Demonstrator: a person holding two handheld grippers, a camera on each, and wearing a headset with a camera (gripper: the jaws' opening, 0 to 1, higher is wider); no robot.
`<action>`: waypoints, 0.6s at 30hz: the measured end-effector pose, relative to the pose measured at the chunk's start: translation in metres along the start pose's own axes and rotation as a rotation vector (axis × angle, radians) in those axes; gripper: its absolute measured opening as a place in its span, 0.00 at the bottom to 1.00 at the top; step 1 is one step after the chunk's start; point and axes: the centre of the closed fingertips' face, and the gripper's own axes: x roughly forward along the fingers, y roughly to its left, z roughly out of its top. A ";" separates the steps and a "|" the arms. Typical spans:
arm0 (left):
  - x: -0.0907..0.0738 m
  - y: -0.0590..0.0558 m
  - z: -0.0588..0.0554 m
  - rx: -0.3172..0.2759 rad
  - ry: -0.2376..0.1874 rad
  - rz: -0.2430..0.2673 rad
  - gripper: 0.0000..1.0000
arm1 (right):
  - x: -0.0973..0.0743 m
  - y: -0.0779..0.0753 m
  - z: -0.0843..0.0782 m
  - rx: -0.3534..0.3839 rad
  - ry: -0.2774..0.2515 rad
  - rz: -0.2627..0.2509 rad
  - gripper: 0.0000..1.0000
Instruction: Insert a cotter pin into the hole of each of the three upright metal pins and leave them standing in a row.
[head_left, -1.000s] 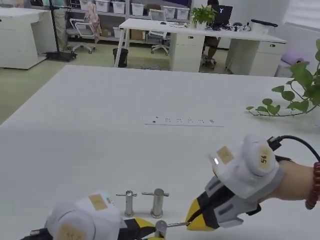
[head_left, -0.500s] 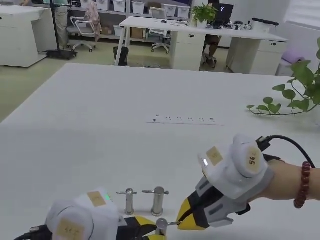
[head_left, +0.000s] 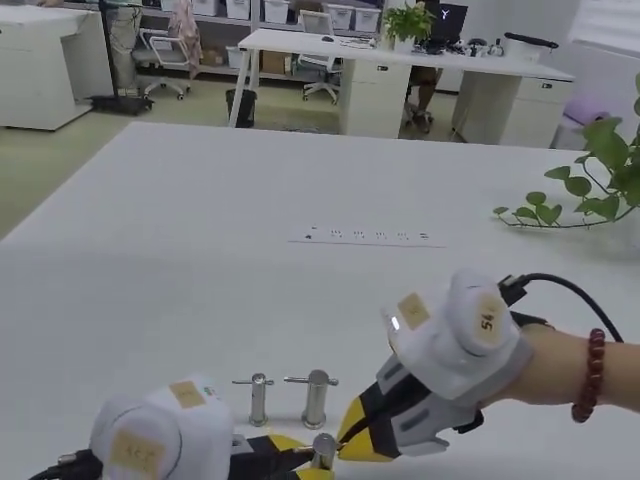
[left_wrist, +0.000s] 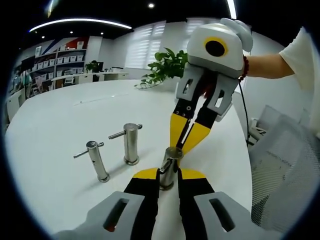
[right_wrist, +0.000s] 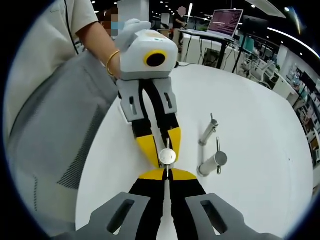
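Steel pin (left_wrist: 170, 161), bottom centre, is pinched steady by my left gripper (left_wrist: 169, 176) so my right gripper (right_wrist: 167, 175), nipping the cotter pin (right_wrist: 168, 144), can thread it.

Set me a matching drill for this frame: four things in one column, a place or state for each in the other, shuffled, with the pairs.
Things
1. left gripper
2. right gripper
3. middle metal pin
4. plant

States
A. at the table's right edge, head view
B. shut on the nearest metal pin
C. stands free, fitted cotter pin through it
D. shut on the loose cotter pin at the nearest pin's head

Pairs: 1-B, 2-D, 3-C, 4-A
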 end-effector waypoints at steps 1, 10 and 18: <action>0.000 0.000 0.000 -0.002 0.001 0.002 0.12 | 0.000 0.000 0.001 0.004 -0.002 -0.002 0.04; 0.001 0.000 -0.003 0.006 0.013 0.010 0.13 | -0.001 0.000 -0.001 0.050 -0.008 -0.020 0.11; -0.001 -0.002 -0.007 0.007 0.024 0.009 0.14 | -0.010 0.001 -0.004 0.050 -0.011 -0.031 0.10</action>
